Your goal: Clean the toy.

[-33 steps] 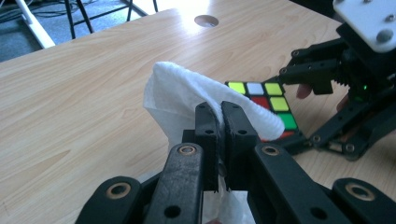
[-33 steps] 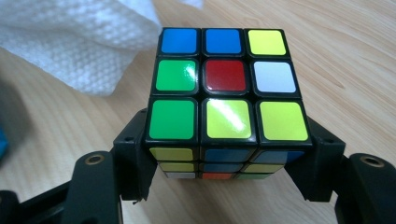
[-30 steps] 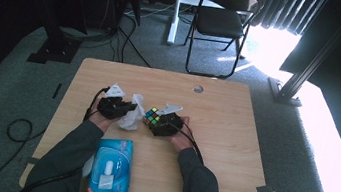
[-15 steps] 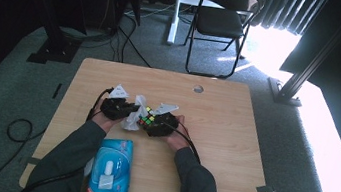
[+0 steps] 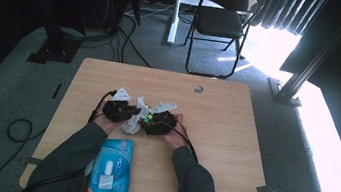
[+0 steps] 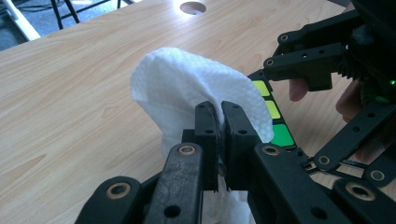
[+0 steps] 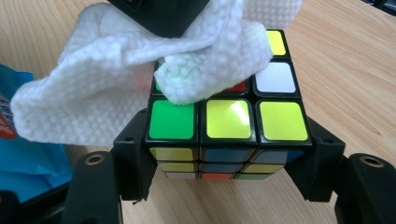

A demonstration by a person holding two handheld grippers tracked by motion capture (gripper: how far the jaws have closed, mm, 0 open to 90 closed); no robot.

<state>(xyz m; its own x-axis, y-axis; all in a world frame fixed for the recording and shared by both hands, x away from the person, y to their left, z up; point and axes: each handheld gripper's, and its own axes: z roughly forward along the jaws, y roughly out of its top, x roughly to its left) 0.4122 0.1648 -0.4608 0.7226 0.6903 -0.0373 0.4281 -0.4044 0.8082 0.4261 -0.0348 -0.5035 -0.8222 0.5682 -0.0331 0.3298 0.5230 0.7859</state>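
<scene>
Currently, status by item:
Left tool [image 6: 217, 119]: jaws nearly together, pinching a fold of the white wipe [image 6: 196, 88]; the rest of the sheet bulges above and hangs below the jaw tips.
Right tool [image 7: 224, 154]: jaws part-way apart, clamped on the two opposite side faces of the puzzle cube [image 7: 229, 121], one jaw on each side.
Puzzle cube: held with one face towards the right tool's camera; its near row reads green, yellow, yellow. White and yellow tiles show behind that row on the right.
White wipe contact: in the right gripper view the wipe lies pressed on the cube's top face, covering its far-left and centre tiles.
Cube position: in the high view the cube [image 5: 145, 118] sits between the two tools, over the middle of the worktop [image 5: 233, 135], slightly nearer its left edge than its right.
Wipes packet [image 5: 110, 168]: blue, flat on the worktop at the near edge, towards the near-left corner, beside the person's left forearm.
Worktop hole [image 5: 198, 89]: round, close to the far edge.
</scene>
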